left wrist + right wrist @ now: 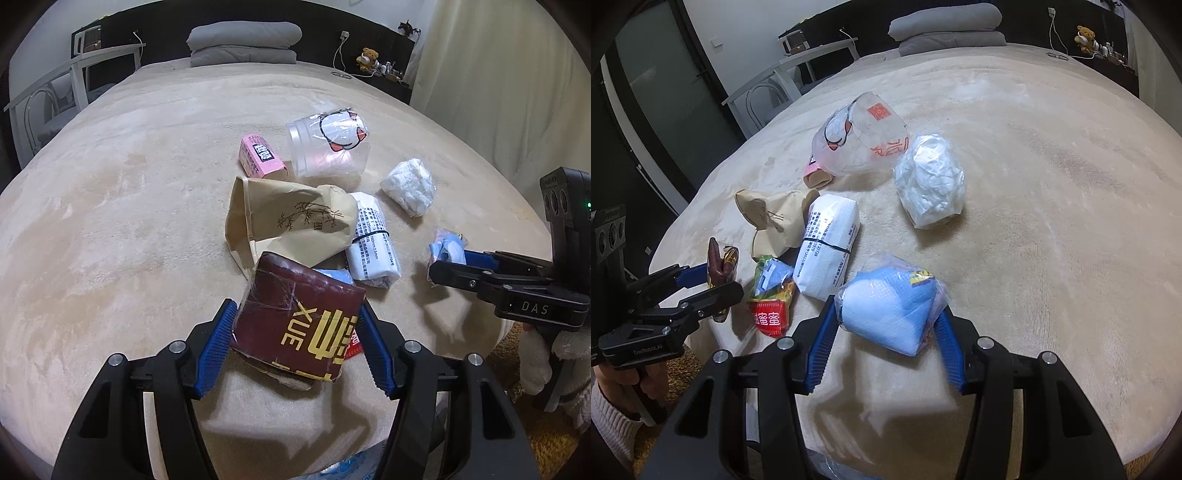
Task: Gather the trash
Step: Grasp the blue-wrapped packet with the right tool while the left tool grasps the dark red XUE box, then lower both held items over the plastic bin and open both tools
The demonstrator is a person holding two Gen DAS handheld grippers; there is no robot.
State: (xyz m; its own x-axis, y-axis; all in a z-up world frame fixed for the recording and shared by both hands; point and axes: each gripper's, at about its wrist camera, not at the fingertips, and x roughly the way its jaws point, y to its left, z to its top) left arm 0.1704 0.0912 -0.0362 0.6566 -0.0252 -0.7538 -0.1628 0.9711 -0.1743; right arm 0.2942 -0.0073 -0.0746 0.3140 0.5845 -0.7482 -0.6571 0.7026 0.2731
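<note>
My left gripper (297,325) is shut on a dark red packet with yellow lettering (299,325), held just above the bed; it also shows edge-on in the right wrist view (720,266). My right gripper (886,317) is shut on a blue and white plastic-wrapped packet (890,310), seen from the side in the left wrist view (448,249). Trash lies on the beige bed cover (129,221): a brown paper bag (291,218), a white printed pack with a band (829,243), a pink carton (260,157), a clear plastic jar-like bag (328,144), a white crumpled bundle (929,181) and a red snack packet (772,299).
Folded grey bedding (243,44) lies at the head of the bed. A white chair (74,81) stands at the left side. A shelf with a teddy bear (367,57) and a curtain (498,92) are at the right. Carpet (546,443) shows below the bed edge.
</note>
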